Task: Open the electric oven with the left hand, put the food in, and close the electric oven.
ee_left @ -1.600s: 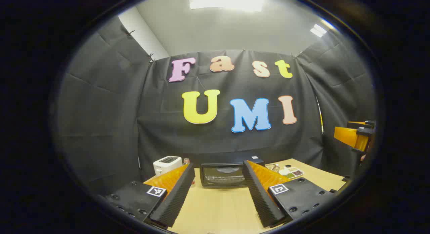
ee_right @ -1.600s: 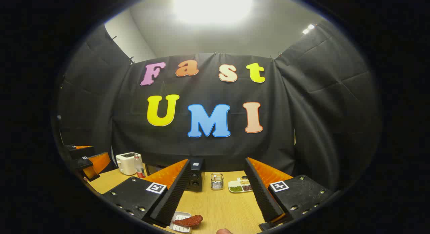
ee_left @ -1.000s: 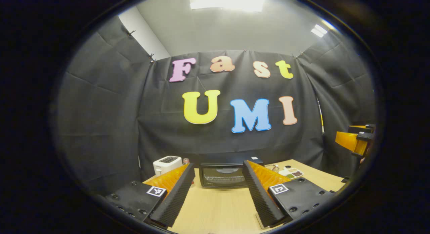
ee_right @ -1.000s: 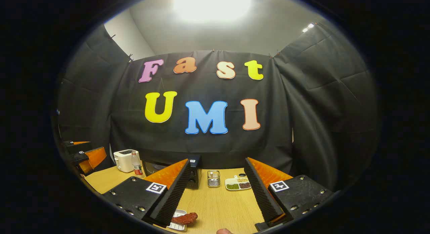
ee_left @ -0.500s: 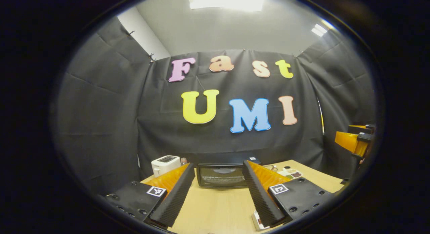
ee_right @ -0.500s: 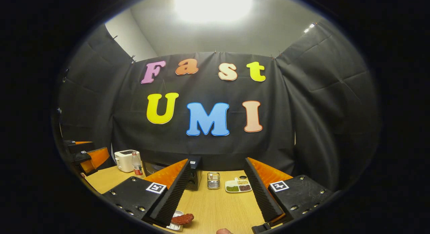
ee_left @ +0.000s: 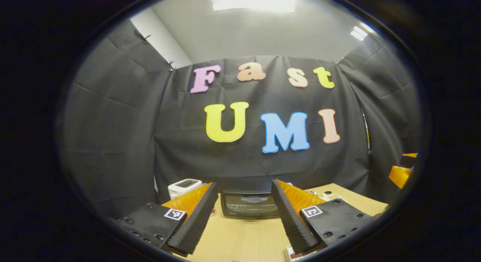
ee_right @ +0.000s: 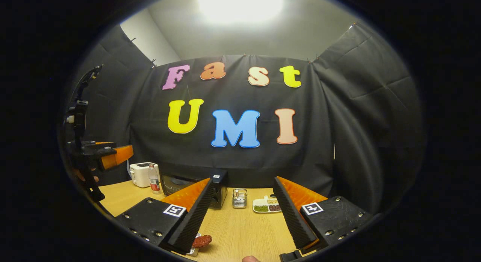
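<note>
The black electric oven (ee_left: 249,204) stands at the back of the wooden table with its glass door shut, straight ahead of my left gripper (ee_left: 244,217), which is open and holds nothing. In the right gripper view the oven (ee_right: 188,187) sits partly behind my left finger. My right gripper (ee_right: 240,217) is open and holds nothing. A reddish piece of food (ee_right: 202,240) lies on a small white tray (ee_right: 192,250) on the table just beside my right gripper's left finger. The other gripper (ee_right: 109,155) hangs far left above the table.
A white toaster (ee_right: 141,174) and a small bottle (ee_right: 152,182) stand left of the oven. A metal holder (ee_right: 239,198) and a divided white dish of grains (ee_right: 266,207) sit to its right. Light wooden table (ee_right: 244,232) stretches toward me.
The left gripper has moved forward, and the oven looms slightly larger between its fingers. The right gripper drifted; the food slid lower and closer to its left finger. Both stayed open.
</note>
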{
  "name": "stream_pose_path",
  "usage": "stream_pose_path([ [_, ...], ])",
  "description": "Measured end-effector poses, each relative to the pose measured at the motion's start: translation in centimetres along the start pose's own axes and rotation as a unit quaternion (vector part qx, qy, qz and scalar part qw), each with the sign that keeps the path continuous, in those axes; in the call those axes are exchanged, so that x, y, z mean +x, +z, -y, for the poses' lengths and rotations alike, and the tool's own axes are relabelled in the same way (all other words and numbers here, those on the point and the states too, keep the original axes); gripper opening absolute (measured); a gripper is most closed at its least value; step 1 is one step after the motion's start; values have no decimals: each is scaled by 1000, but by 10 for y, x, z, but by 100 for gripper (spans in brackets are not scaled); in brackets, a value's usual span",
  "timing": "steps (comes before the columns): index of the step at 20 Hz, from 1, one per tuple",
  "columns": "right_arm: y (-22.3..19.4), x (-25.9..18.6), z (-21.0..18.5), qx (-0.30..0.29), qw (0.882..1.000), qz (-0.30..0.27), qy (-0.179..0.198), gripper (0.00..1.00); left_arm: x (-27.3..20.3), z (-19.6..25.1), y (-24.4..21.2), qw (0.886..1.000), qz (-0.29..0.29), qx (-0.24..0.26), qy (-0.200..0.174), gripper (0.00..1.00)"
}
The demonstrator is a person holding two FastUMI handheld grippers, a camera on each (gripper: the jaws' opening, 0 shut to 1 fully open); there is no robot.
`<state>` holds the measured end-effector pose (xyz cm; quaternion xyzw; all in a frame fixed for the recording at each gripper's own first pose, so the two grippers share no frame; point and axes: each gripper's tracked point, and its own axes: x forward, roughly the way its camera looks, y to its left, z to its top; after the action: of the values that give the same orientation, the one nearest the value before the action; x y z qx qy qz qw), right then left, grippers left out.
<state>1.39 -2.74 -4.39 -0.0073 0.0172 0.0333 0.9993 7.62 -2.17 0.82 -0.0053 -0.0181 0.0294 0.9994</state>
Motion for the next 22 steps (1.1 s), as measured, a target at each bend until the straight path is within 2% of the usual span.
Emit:
stream_pose_path([
  [2, -2, 1, -1, 6, 1000, 0, -3, 96, 22, 0, 2, 1000, 9, 1, -5, 100],
  [4, -2, 6, 3, 2, 1000, 1, -27, 96, 46, 2, -2, 1000, 9, -1, -16, 100],
  [8, 6, 20, -7, -3, 999, 9, -45, 96, 92, 2, -12, 999, 6, -12, -30, 100],
  [9, 6, 24, -7, -8, 999, 6, -51, 96, 103, 4, -17, 999, 4, -15, -35, 96],
  [10, 8, 24, -8, -10, 998, 7, -56, 96, 113, 4, -20, 999, 3, -16, -40, 100],
  [12, 10, 29, -8, -12, 997, 8, -70, 96, 129, 6, -27, 999, 1, -10, -48, 100],
  [16, 7, 31, -2, -15, 995, 3, -100, 96, 167, 19, -57, 998, -19, -5, -67, 100],
  [20, 4, 39, 4, -20, 991, -5, -129, 96, 194, 31, -87, 995, -42, -14, -85, 91],
  [21, 4, 41, 4, -23, 991, -7, -134, 96, 200, 35, -96, 995, -47, -17, -89, 100],
  [22, 3, 43, 5, -26, 990, -7, -140, 96, 207, 37, -101, 994, -52, -18, -93, 96],
])
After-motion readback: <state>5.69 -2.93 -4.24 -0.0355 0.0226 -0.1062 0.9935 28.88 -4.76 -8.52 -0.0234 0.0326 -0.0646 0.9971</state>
